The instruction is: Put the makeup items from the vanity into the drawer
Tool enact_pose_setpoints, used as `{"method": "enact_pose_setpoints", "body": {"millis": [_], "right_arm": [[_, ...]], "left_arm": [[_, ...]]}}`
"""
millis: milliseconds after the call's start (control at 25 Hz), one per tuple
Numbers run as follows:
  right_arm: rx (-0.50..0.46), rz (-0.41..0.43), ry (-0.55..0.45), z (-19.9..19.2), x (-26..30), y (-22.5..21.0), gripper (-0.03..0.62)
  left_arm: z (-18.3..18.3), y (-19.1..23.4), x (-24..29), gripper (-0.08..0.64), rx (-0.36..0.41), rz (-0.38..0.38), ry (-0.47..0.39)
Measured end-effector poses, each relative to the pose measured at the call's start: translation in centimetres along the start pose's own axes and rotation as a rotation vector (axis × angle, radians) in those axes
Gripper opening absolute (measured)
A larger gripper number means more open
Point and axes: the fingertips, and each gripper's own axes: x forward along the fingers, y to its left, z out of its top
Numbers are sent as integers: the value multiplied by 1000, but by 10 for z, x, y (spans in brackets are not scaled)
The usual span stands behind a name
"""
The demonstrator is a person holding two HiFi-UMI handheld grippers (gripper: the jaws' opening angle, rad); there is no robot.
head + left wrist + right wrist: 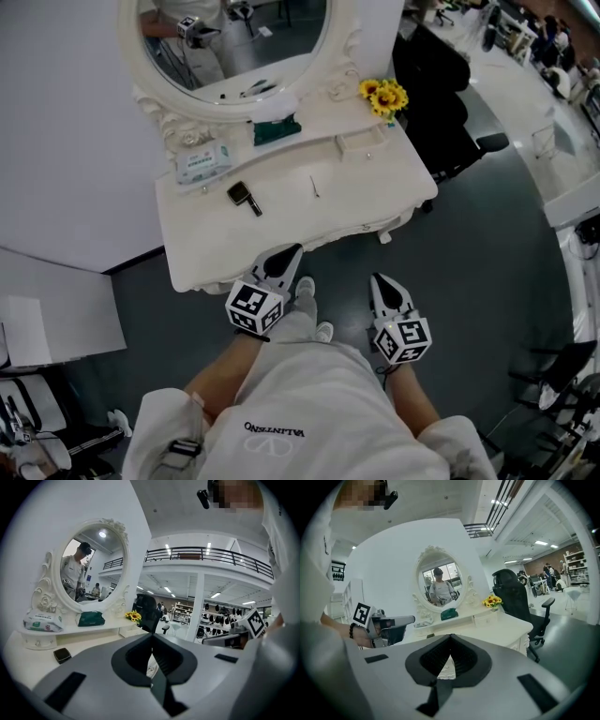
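White tee, forearms stretched out low ahead of the body, a gripper in each hand aimed at the vanity's front edge and tipped slightly down. Got the left gripper right up by the tabletop lip, tongs pinched fully together with nothing in them. Same deal for the right gripper, hanging a bit further back over the grey floor, tongs closed on nothing too. Can spot a dark bead bracelet on the left wrist from the right gripper view.

Got the makeup stuff all up on the vanity, well ahead of both grippers: a small black compact, squarish and glossy, left of centre, plus a thin stick-like thing near the middle, too small to identify. Can't tell where the front drawer sits from up here.

Up on the raised back shelf, left to right: a soft pack of wipes, a dark green pouch under the oval mirror, a little drawer box, then yellow sunflowers at the end. Closest thing crowding the space: a black office chair, just beside the vanity's right corner.

Matte cream finish all over, scalloped tabletop edge, carved roses and scrolls round the mirror frame
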Motion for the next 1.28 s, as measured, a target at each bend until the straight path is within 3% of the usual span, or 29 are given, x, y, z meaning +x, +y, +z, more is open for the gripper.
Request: {"method": "enact_pose_setpoints", "body": {"millis": [520,680,960,1280], "right_arm": [[-25,20,61,34,121,-24,12],[-8,7,86,36,159,-32,11],[1,-10,115,43,210,-36,11],[18,-22,145,41,235,-47,12]], "left_arm": [[-18,79,103,5,-55,-28,86],[-29,103,130,36,-73,-47,128],[-47,131,162,156,-111,-82,182],[-57,143,182,374,-116,-59,203]]}}
